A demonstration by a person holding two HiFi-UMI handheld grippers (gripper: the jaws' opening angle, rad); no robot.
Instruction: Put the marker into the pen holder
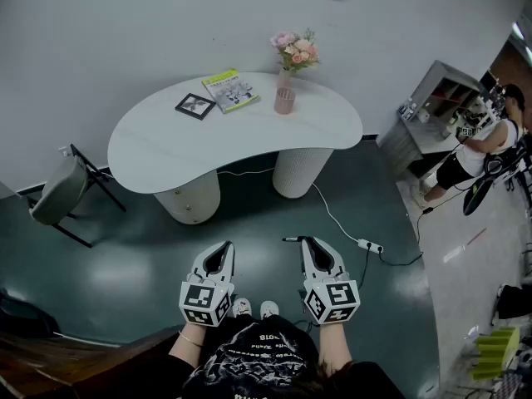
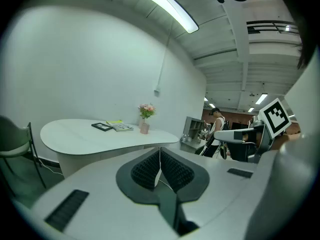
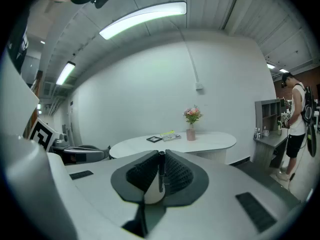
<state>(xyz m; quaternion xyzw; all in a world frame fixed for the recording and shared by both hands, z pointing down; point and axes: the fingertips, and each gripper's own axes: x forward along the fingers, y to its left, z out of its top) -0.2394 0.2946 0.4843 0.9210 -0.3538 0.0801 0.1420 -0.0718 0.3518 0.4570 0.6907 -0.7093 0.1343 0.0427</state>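
Low in the frame, the right gripper [image 1: 308, 242] clamps a slim black marker [image 3: 160, 173], light, stiff and probably slick, so a mid-barrel grip suits it, while the left gripper [image 1: 223, 248] sits closed on nothing and the pink ribbed pen holder [image 1: 284, 100] stands upper centre.

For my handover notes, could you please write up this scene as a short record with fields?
Stage: marker not yet in the pen holder
Left gripper: jaws together, nothing between them
Right gripper: jaws shut on the marker, which stands upright between them
Pen holder: pink, on the far side of the table, in front of the flower vase
Also on table: book, picture frame
Position: both grippers over the floor, short of the table
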